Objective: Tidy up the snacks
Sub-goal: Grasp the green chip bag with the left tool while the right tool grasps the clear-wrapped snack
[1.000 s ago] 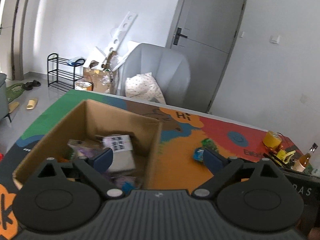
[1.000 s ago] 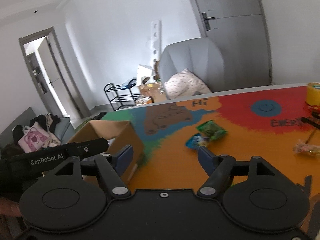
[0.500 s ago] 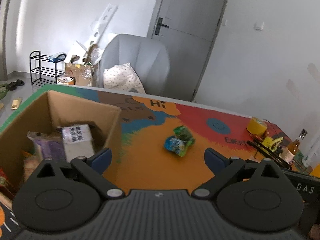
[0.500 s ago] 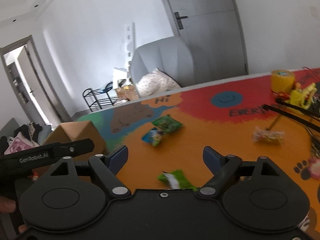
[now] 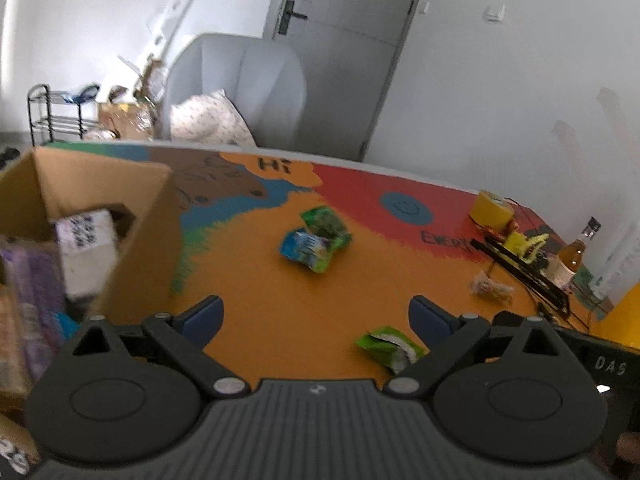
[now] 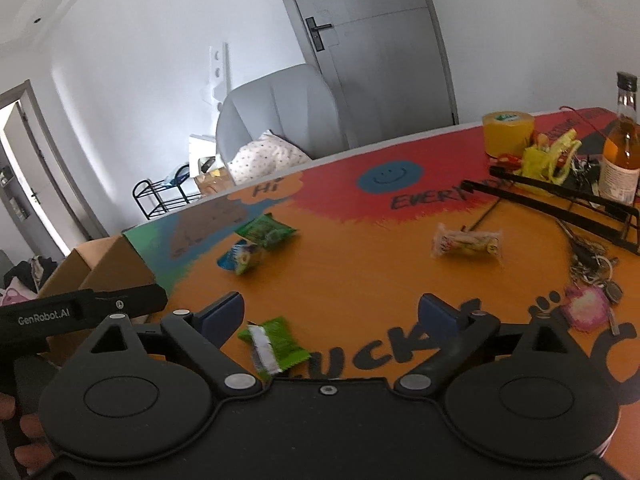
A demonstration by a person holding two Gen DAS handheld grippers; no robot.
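Observation:
A cardboard box (image 5: pixel 136 216) with several snack packs inside stands at the left of the table. Out on the orange mat lie a blue pack (image 5: pixel 306 246) touching a dark green pack (image 5: pixel 326 222), a light green pack (image 5: pixel 390 346) near my fingers, and a clear pack (image 6: pixel 466 242) to the right. My left gripper (image 5: pixel 316 316) hangs open above the mat, nothing between its fingers. My right gripper (image 6: pixel 332 312) is open with its jaws still opening; the light green pack (image 6: pixel 274 344) lies on the mat low between them, untouched.
A yellow tape roll (image 6: pixel 508 130), a glass bottle (image 6: pixel 622 152), a black rack (image 6: pixel 560 200), keys (image 6: pixel 592 268) and a pink charm (image 6: pixel 586 312) crowd the table's right side. A grey armchair (image 5: pixel 240 84) stands beyond the far edge. The left gripper's body (image 6: pixel 80 310) shows at the left.
Both views have swung right, from the box toward the loose packs. The light green pack has come into view near both grippers. My right jaws have spread wider.

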